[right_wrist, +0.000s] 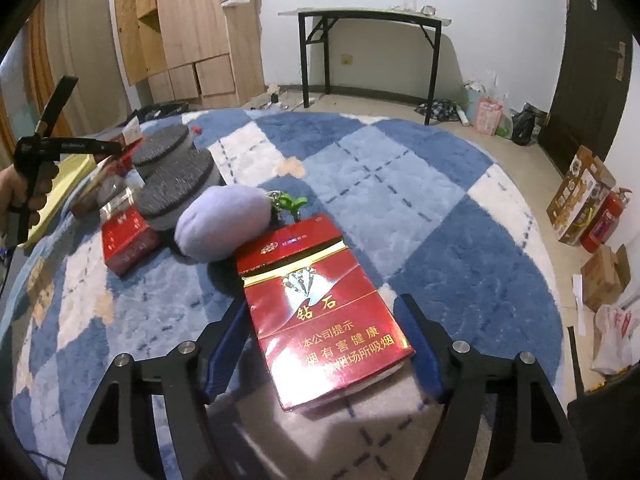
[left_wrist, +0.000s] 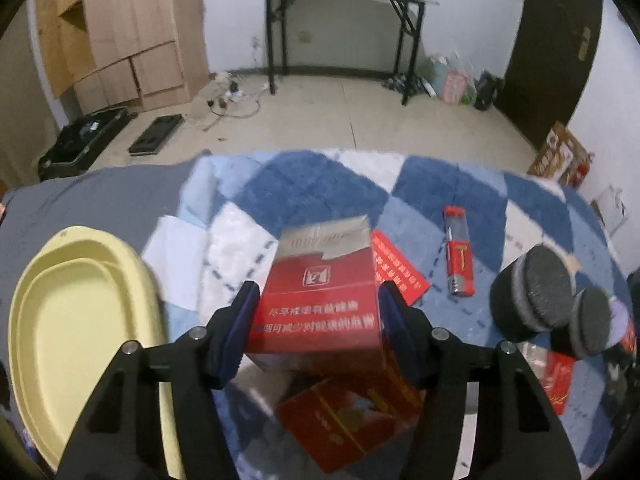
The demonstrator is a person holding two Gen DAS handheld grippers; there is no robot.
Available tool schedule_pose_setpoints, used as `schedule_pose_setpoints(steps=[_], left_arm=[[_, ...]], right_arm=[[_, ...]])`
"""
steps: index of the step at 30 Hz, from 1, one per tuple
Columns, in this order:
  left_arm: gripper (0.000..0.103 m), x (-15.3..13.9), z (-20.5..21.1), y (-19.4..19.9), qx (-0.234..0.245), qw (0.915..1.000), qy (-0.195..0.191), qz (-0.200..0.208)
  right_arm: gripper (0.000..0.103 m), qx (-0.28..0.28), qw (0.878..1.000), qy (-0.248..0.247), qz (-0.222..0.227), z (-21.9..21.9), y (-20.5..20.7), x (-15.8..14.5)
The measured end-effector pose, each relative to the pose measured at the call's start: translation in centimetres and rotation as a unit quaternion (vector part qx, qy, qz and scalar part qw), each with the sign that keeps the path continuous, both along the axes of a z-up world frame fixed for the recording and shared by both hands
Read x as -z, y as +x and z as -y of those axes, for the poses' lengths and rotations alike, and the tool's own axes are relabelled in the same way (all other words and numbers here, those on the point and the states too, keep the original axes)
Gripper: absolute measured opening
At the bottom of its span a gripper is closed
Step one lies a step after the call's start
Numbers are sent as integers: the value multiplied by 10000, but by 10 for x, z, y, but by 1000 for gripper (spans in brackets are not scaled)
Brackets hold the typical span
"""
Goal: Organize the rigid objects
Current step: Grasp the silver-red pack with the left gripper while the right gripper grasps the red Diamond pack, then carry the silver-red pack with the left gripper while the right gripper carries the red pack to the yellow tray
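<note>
Grasping is the step in hand, judged from both views. The left gripper (left_wrist: 318, 312) is pinched on an opened red pack (left_wrist: 316, 304) near the rug's (left_wrist: 320, 184) near edge — the yellow tray (left_wrist: 84, 316) waits leftward. The right gripper's (right_wrist: 322, 340) jaws flank a flat red pack (right_wrist: 320, 320), contact unclear; firmer closure is called for, then lifting.

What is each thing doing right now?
Left gripper, shut on the torn-open pack.
Right gripper, around the flat pack, grip unclear.
Yellow tray, nothing in it.
Lighter, lying flat on the rug.
</note>
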State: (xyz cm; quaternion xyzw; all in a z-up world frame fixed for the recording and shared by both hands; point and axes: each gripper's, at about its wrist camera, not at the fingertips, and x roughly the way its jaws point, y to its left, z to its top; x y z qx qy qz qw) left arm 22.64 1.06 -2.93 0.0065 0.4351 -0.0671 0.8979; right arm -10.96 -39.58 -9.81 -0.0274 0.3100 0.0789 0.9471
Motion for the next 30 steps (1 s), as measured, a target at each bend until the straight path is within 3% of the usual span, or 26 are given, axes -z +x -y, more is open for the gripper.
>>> schedule_pose_setpoints(steps=[7,8,9,10,12,15,18,23,25,26,27,30], left_arm=[[61,-48,-29,-44,-283,9989,-151,352],[56,-54,-34,-52,-311,9987,-130,392],[37,-61,-40,-60,-353,9984,-82,432],[29,-68,-48,-67,-392,9982,-45,450],[28,-74,-62,-80,-434,9982,-63,398],[27,-64,-75,-97,-259,9991,15,343],[24,-32,-89,-103,-317,9991,-175,-211],[24,-13,-98,-114,-94,9992,-102,-362],[40,-14,-89,-119,349,9986,-203,-355],[67,-10,-84,-121,454,9979,-105,-460],[84,-5,-78,-122,338,9977,70,-588],[87,10,-74,-132,-591,9950,28,-806]], right_arm=[[72,370,9987,129,314,7,-36,-36],[72,405,9980,208,428,7,-41,-45],[72,416,9972,268,563,5,-48,-59],[72,386,9967,258,665,0,-53,-71],[72,200,9953,160,931,-20,-63,-101],[72,-122,9954,-24,949,-48,-69,-121],[72,-320,9966,-143,751,-66,-73,-125],[72,-353,9970,-284,627,-71,-86,-131],[72,-308,9978,-307,510,-71,-80,-130],[72,-273,9982,-261,456,-67,-79,-131],[72,-271,9988,-291,300,-74,-76,-115],[72,-287,9990,-319,155,-76,-69,-102]])
